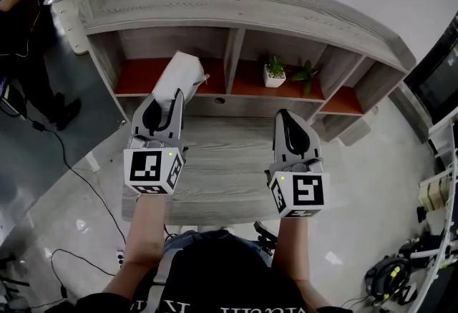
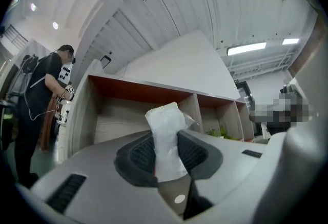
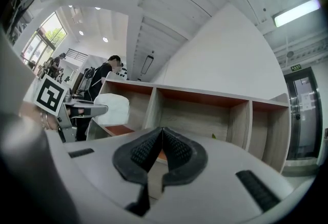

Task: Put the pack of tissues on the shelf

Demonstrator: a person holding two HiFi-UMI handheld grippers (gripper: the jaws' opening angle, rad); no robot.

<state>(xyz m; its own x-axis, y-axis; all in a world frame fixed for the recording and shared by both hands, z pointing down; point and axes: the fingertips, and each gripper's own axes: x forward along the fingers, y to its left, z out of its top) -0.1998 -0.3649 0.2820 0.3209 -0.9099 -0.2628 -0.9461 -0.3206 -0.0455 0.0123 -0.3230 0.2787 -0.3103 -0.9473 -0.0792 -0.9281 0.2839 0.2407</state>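
Observation:
The white pack of tissues [image 1: 179,75] is pinched between the jaws of my left gripper [image 1: 172,98] and sticks out past them toward the left compartment of the wooden shelf [image 1: 236,14]. In the left gripper view the tissue pack [image 2: 166,138] stands upright between the black pads, with the shelf [image 2: 154,95] behind it. My right gripper [image 1: 290,129] hovers over the low table, jaws together with nothing in them. The right gripper view shows its pads [image 3: 177,148] meeting at the tips, and the left gripper with the tissue pack [image 3: 110,109] at the left.
A small potted plant [image 1: 274,71] and a green sprig [image 1: 306,75] stand in the shelf's middle compartment. The grey wooden table [image 1: 222,161] lies below both grippers. A person in black [image 1: 25,11] stands at the far left; cables trail across the floor.

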